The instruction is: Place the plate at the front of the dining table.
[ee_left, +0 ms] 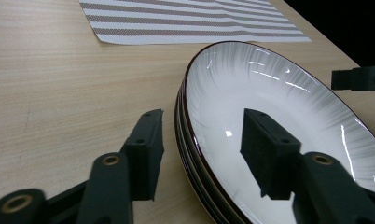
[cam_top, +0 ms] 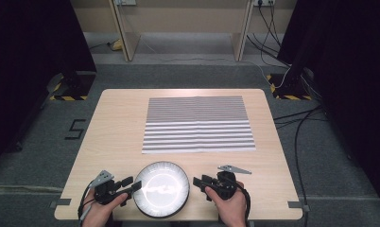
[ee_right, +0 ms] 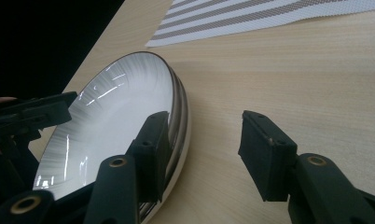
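I'm working in what looks like a lab recording bay: black curtains (cam_top: 32,52) at both frame edges, hazard-taped stand feet (cam_top: 67,92) upper left and right, cables (cam_top: 301,123) trailing across grey carpet (cam_top: 32,156).

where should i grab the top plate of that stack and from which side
By its thin raised rim. The top plate lies flat and shallow, so come in low from the side, one jaw over the rim and one under. The left gripper already straddles the left rim with jaws open; the right gripper sits by the opposite edge.
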Demonstrator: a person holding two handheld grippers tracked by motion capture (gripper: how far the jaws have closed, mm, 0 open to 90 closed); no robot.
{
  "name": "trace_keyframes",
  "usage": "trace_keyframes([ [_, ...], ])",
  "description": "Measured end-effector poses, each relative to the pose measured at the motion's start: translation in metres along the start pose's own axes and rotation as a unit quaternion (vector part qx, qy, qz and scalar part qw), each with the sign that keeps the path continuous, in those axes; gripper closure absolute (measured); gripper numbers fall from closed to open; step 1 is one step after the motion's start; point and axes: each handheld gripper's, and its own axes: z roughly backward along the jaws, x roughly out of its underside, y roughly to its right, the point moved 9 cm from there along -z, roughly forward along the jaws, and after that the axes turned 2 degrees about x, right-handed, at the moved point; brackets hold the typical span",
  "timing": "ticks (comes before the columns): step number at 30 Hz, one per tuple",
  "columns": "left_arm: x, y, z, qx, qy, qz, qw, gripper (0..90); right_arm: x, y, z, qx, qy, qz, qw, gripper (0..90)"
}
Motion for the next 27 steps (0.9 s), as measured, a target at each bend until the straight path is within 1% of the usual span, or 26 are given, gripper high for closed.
trace_keyframes([
  [1, 0.0, 0.0, 0.0, 0.0, 0.0, 0.0, 1.0, 55.3, 0.0, 0.0, 0.0, 0.0, 0.0, 0.0, 1.0, 54.2],
  [2, -0.002, 0.002, 0.001, 0.006, 0.005, 0.006, 1.0, 56.7, -0.001, -0.002, -0.001, 0.012, -0.007, 0.017, 0.9998, 57.0],
  [4, -0.003, 0.002, 0.002, 0.004, 0.004, 0.002, 1.0, 57.8, -0.002, -0.005, -0.001, 0.011, -0.012, 0.02, 0.9997, 59.7],
  [5, -0.003, 0.002, 0.002, 0.004, 0.004, 0.002, 1.0, 57.8, -0.002, -0.005, -0.001, 0.011, -0.012, 0.02, 0.9997, 59.7],
  [7, -0.004, 0.001, 0.002, 0.002, 0.004, 0.007, 1.0, 57.7, -0.003, -0.011, -0.002, 0.01, -0.018, 0.024, 0.9995, 61.5],
  [8, -0.005, -0.001, 0.002, -0.002, 0.002, 0.005, 1.0, 57.6, -0.003, -0.014, -0.003, 0.013, -0.021, 0.03, 0.9992, 64.7],
  [10, -0.004, -0.001, 0.002, -0.002, 0.0, 0.007, 1.0, 57.6, -0.004, -0.016, -0.003, 0.015, -0.023, 0.034, 0.9991, 65.9],
  [11, -0.004, 0.0, 0.001, -0.005, -0.003, 0.007, 1.0, 57.6, -0.003, -0.019, -0.004, 0.018, -0.027, 0.041, 0.9986, 70.2],
  [13, -0.004, 0.0, 0.001, -0.009, -0.012, 0.001, 0.9999, 57.9, -0.003, -0.021, -0.005, 0.025, -0.03, 0.052, 0.9979, 74.1],
  [14, -0.004, 0.001, 0.001, -0.01, -0.014, 0.001, 0.9998, 58.5, -0.003, -0.022, -0.005, 0.026, -0.032, 0.054, 0.9977, 75.9],
  [15, -0.004, 0.001, 0.001, -0.01, -0.014, 0.001, 0.9998, 59.8, -0.003, -0.022, -0.005, 0.026, -0.032, 0.054, 0.9977, 75.9],
  [16, -0.004, 0.003, 0.002, -0.008, -0.015, -0.002, 0.9998, 60.9, -0.004, -0.025, -0.005, 0.026, -0.034, 0.059, 0.9974, 78.3],
  [17, -0.004, 0.003, 0.002, -0.008, -0.015, -0.002, 0.9998, 61.6, -0.004, -0.025, -0.005, 0.026, -0.034, 0.059, 0.9974, 78.3],
  [18, -0.004, 0.004, 0.002, -0.01, -0.019, -0.003, 0.9998, 62.3, -0.004, -0.029, -0.006, 0.022, -0.041, 0.059, 0.9972, 80.1],
  [21, -0.002, 0.004, 0.002, -0.012, -0.025, -0.002, 0.9996, 64.0, -0.002, -0.031, -0.007, 0.02, -0.046, 0.056, 0.9972, 81.0],
  [22, -0.002, 0.005, 0.003, -0.013, -0.028, 0.0, 0.9995, 64.7, 0.0, -0.033, -0.008, 0.017, -0.052, 0.054, 0.997, 82.4],
  [25, -0.002, 0.005, 0.003, -0.015, -0.026, -0.001, 0.9996, 65.5, 0.002, -0.033, -0.009, 0.015, -0.058, 0.053, 0.9968, 83.4],
  [26, -0.002, 0.005, 0.003, -0.017, -0.027, 0.001, 0.9995, 65.9, 0.004, -0.033, -0.01, 0.017, -0.065, 0.051, 0.9964, 83.8],
  [27, -0.001, 0.004, 0.003, -0.017, -0.028, 0.001, 0.9995, 66.2, 0.004, -0.033, -0.01, 0.018, -0.065, 0.049, 0.9965, 84.1],
])
